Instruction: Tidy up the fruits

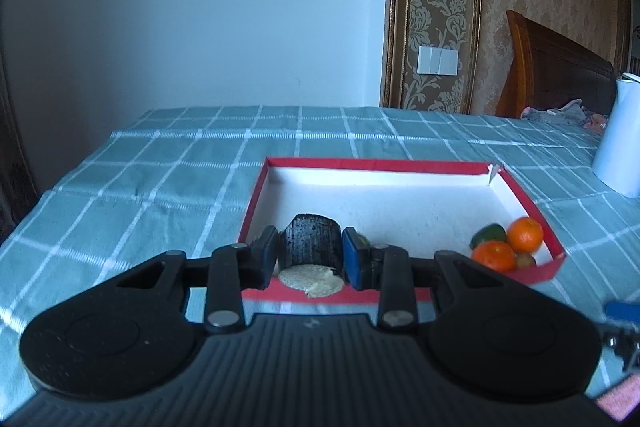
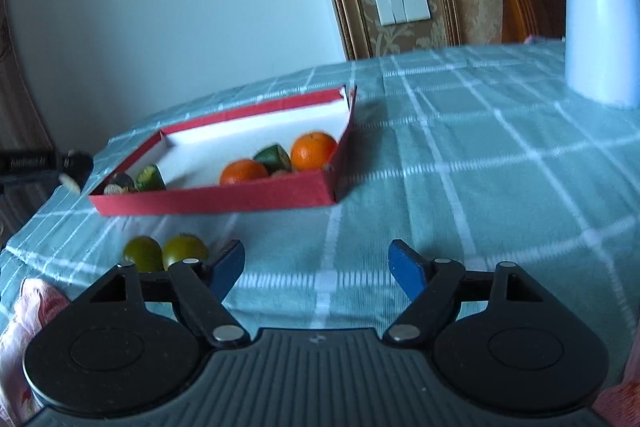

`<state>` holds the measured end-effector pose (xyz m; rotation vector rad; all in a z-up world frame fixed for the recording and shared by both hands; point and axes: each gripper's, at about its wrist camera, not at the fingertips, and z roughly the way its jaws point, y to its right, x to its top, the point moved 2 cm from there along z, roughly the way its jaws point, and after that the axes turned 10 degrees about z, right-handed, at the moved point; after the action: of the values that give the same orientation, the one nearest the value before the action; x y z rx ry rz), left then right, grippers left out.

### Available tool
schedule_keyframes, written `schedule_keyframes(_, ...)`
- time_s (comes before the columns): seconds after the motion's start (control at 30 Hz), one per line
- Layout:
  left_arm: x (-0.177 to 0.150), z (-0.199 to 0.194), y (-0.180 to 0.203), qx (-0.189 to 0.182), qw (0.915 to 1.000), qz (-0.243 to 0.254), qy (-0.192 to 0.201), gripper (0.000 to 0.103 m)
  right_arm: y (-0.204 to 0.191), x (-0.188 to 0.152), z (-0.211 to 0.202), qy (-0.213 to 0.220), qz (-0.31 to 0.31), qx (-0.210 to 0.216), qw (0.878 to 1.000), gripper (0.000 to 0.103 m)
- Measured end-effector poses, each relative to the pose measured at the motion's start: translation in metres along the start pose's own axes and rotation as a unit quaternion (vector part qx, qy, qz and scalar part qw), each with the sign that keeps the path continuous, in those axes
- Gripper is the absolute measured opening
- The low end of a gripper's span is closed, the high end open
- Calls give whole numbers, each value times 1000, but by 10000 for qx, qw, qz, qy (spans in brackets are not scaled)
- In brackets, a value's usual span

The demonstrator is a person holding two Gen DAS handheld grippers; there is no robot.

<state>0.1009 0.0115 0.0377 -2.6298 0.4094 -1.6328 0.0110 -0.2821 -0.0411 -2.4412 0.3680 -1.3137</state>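
Note:
My left gripper [image 1: 310, 259] is shut on a dark cut piece of fruit [image 1: 311, 242] with a pale cut face, held over the near edge of the red-rimmed white box [image 1: 372, 165]. Two oranges [image 1: 526, 234] and a green fruit piece [image 1: 489, 234] lie in the box's near right corner. In the right wrist view the box [image 2: 224, 201] holds the oranges [image 2: 313, 151], green pieces [image 2: 273, 157] and a dark piece [image 2: 120, 183]. My right gripper [image 2: 318, 269] is open and empty above the cloth. Two green round fruits [image 2: 185, 251] lie on the cloth left of it.
A white kettle [image 2: 600, 19] stands at the right on the teal checked tablecloth [image 2: 460, 167]. A pink cloth [image 2: 20, 327] lies at the near left table edge. A wooden headboard [image 1: 556, 75] and wall lie behind the table.

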Motion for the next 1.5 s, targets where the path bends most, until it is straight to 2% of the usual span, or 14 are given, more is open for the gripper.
schedule_keyframes(0.17,14,24,4,139,9998,114,30,31,8,1,1,-53,260,186,9995,79)
schedule_keyframes(0.47,23,70,0,328,9991,-38,-260,31,16,2,-3,32,571,430,9974,79)
schedule_keyframes(0.83,19,69,7,317,9991,-31,-276,32,20,3,-2,20,699,526,9962,79)
schedule_keyframes(0.9,17,60,8,318,9991,-57,-262,39,21,4,-3,25,721,535,9960,79)
schedule_keyframes(1.0,12,43,8,358,9991,-100,-218,55,21,4,-3,41,734,521,9959,79)
schedule_keyframes(1.13,2,14,9,390,9991,-120,-101,86,22,4,-4,74,740,479,9961,79)
schedule_keyframes(1.27,-9,-9,9,461,9989,-86,-32,94,20,3,-4,73,701,427,9966,79)
schedule_keyframes(1.33,-16,-16,9,465,9989,-88,-62,95,19,3,-4,73,671,403,9969,79)
schedule_keyframes(1.5,-36,-22,7,555,9983,-109,-110,103,14,3,-4,89,529,368,9979,79)
